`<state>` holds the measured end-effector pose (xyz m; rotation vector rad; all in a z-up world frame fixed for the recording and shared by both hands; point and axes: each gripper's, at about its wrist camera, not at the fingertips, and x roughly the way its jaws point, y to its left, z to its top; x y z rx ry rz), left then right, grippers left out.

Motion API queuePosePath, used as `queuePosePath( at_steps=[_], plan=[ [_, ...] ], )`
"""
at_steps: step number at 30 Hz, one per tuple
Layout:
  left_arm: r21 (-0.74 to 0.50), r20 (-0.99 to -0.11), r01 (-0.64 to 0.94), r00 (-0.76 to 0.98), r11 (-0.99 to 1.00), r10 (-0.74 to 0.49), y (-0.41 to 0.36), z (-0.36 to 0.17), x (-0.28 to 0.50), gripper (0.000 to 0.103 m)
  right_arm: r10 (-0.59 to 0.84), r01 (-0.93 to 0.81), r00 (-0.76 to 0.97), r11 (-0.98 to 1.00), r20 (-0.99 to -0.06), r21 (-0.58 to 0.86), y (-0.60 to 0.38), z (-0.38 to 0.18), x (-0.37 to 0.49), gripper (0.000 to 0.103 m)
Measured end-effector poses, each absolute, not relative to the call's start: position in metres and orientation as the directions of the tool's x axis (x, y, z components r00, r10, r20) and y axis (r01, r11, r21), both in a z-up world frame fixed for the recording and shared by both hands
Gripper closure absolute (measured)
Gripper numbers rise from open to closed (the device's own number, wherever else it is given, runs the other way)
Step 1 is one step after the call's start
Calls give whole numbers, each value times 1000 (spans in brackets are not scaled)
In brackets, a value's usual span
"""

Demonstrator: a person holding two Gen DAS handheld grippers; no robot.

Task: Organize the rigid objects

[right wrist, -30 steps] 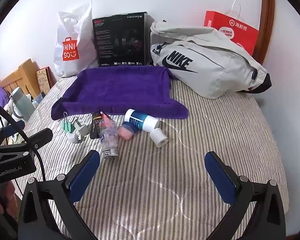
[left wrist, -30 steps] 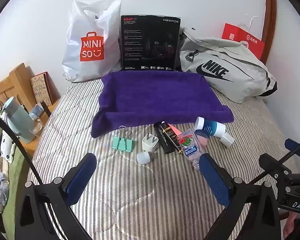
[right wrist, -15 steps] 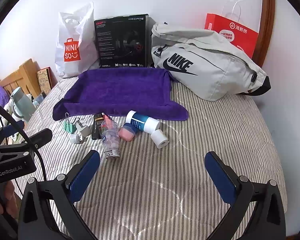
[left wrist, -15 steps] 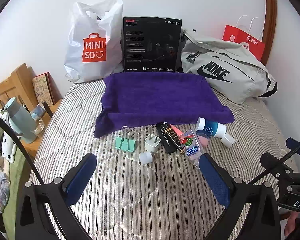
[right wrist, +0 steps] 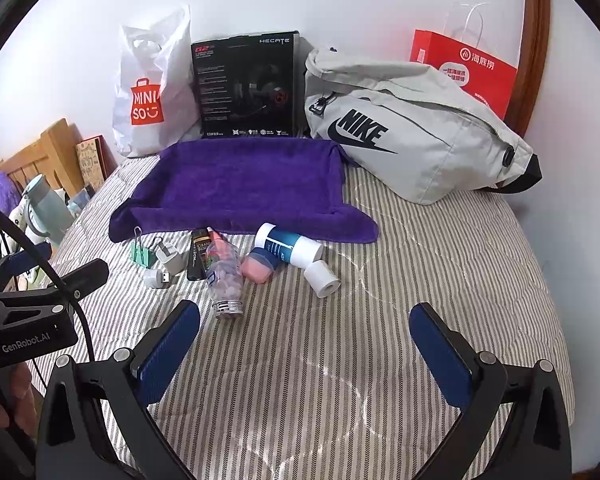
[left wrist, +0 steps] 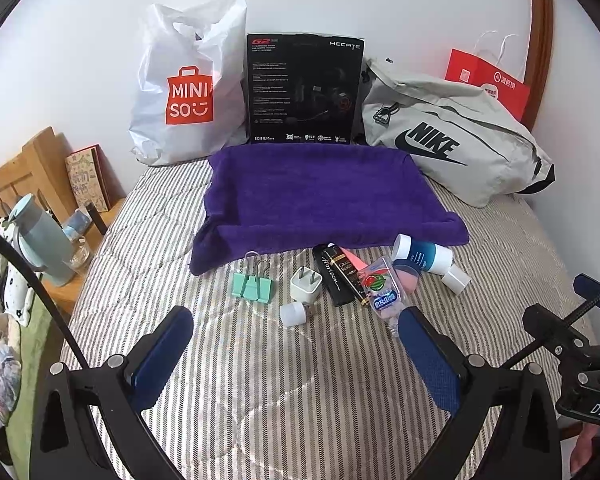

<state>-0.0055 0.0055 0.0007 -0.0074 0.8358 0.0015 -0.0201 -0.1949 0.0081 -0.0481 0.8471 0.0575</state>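
Currently, left wrist view: left gripper [left wrist: 296,334] is spread wide, holding nothing, blue pads clear of everything, hovering over the striped bedsheet [left wrist: 284,392]. Its right pad [left wrist: 428,356] overlaps the cap end of the clear bottle [left wrist: 382,294] in the picture (contact can't be judged). The clutter sits in a row along the near edge of the purple towel [left wrist: 320,196]: mint binder clip [left wrist: 253,285], white charger plug [left wrist: 306,283], small white USB adapter [left wrist: 294,314], black lighter [left wrist: 332,276], a dark box with gold print [left wrist: 346,270] partly under the bottle, pink pot [left wrist: 408,280], blue-and-white tube [left wrist: 422,254], white cap [left wrist: 456,280]. The other tool's black frame cuts in at the right edge; a fingertip shows at the bottom corner.

Right wrist view: right gripper [right wrist: 304,340] is equally wide apart, empty, low over the sheet and angled toward the towel. Same row sits ahead and left; the bottle's silver cap [right wrist: 229,307] lies just beyond the left pad [right wrist: 168,354]. The left tool's body and part of a hand [right wrist: 4,404] fill the left edge; the grip itself is cut off.
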Motion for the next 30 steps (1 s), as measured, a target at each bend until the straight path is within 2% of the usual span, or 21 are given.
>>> queuePosePath(
  at_steps=[30],
  plan=[
    [-3, -745, -14, 667, 1000, 7, 7, 2, -7, 0, 27, -75, 651, 997, -759, -29, -194, 4, -21, 0]
  ],
)
